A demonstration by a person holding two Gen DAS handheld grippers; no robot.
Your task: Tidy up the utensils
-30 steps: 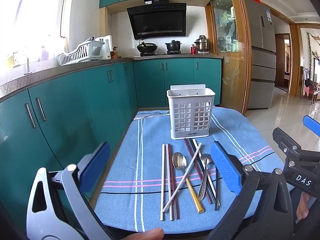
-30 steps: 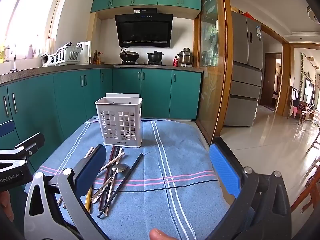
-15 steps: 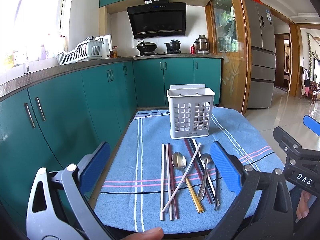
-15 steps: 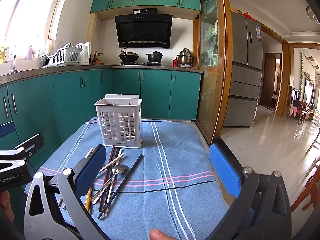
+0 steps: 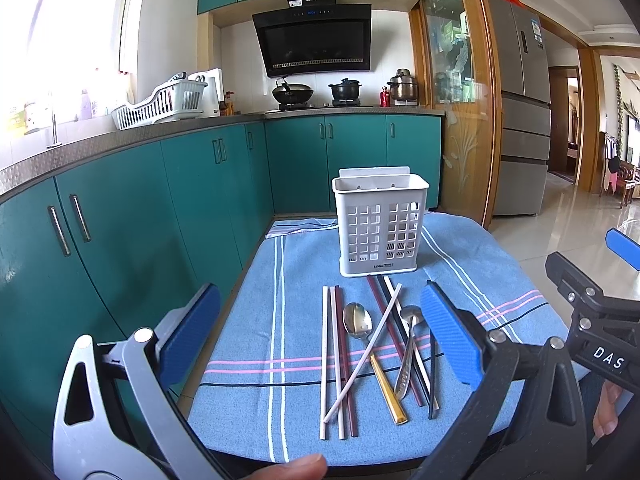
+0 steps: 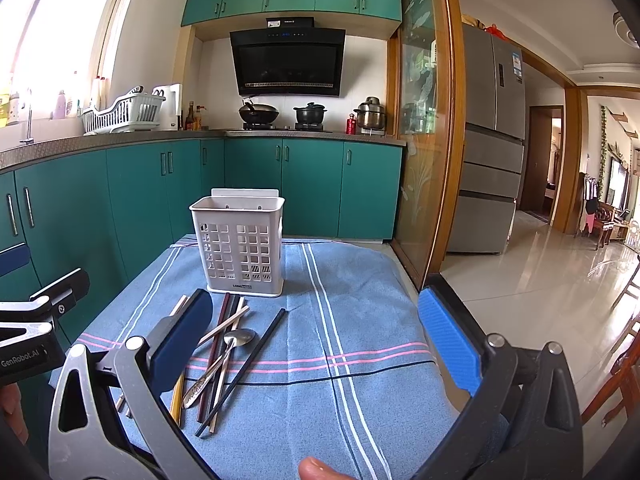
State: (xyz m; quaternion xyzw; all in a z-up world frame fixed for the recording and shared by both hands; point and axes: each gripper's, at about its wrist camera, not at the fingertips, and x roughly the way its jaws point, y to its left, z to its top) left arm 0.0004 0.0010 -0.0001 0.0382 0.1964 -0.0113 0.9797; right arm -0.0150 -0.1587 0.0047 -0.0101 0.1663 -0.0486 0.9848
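Observation:
A white slotted utensil holder (image 5: 379, 226) stands upright on a blue striped cloth (image 5: 288, 344); it also shows in the right wrist view (image 6: 239, 245). In front of it lie several chopsticks (image 5: 330, 360), a gold-handled spoon (image 5: 357, 324) and a silver spoon (image 5: 408, 354), loosely crossed. The right wrist view shows the same silver spoon (image 6: 224, 358) and a black chopstick (image 6: 246, 364). My left gripper (image 5: 320, 336) is open and empty, above the near edge of the pile. My right gripper (image 6: 316, 340) is open and empty, to the right of the pile.
Teal cabinets (image 5: 132, 220) run along the left and back, close to the cloth's left edge. A counter holds a dish rack (image 5: 160, 100), and a stove holds pots (image 5: 344, 90). A glass partition (image 6: 424, 140) and a fridge (image 6: 494, 148) stand right. The tiled floor (image 6: 560, 288) lies beyond the table's right edge.

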